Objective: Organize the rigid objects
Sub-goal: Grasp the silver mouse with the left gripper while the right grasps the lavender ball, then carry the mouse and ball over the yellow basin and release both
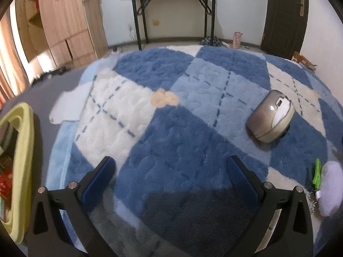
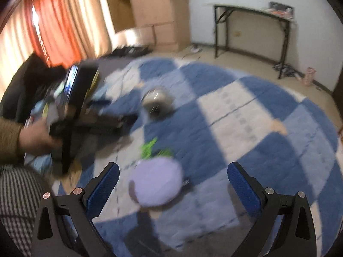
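Showing only leftward: yellow bin (image 1: pixel 23 150)

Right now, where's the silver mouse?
Left wrist view: the silver mouse sits on the checkered rug, right of centre, beyond the green clip and the lilac pouch.

Silver mouse (image 1: pixel 271 116) upright on rug; lilac pompom (image 2: pixel 157 181), green clip (image 2: pixel 148 147) near.

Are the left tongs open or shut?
Open. The left tongs have their blue pads far apart, with only rug between.
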The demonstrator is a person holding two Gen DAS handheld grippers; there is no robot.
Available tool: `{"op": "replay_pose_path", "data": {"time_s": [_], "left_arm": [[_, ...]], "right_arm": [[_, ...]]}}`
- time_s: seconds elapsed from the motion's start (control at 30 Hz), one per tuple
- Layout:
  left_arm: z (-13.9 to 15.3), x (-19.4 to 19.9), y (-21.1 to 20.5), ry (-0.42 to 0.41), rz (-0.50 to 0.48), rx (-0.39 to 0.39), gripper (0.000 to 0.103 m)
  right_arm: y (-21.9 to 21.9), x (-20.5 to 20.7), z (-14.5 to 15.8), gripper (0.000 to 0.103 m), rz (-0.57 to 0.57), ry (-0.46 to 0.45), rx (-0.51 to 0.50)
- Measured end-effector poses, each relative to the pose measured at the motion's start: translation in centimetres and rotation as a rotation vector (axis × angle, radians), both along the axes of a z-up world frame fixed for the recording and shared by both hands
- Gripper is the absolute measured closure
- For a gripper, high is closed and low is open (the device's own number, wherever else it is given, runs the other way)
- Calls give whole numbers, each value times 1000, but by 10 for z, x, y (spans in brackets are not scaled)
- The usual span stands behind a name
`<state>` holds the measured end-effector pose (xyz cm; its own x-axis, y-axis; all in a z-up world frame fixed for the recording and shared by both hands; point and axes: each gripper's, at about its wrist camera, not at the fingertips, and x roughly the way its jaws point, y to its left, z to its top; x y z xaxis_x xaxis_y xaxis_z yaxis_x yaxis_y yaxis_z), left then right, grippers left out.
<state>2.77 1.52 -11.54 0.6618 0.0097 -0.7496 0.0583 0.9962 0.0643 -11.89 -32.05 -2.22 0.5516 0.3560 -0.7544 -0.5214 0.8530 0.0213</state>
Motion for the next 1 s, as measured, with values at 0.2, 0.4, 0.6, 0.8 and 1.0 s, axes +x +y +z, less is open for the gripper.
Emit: {"op": "replay_pose_path", "data": {"time_s": [0.2,0.4,0.6,0.8,1.0], "left_arm": [[31,6,-11,3,-130,-22,0],[51,19,-51,23,-395,-19,0],[32,40,-81,101,-482,10,58],[41,28,-62,34,-424,-78,58],[114,3,54,-89,-236,-86,58]], "right_arm": [[15,9,-15,1,54,39,-64],[22,16,-31,6,70,39,-93],[30,25,-47,32,71,15,-121],[25,33,-40,49,47,3,-33],[64,45,-2,49,123,-72,82]]}}
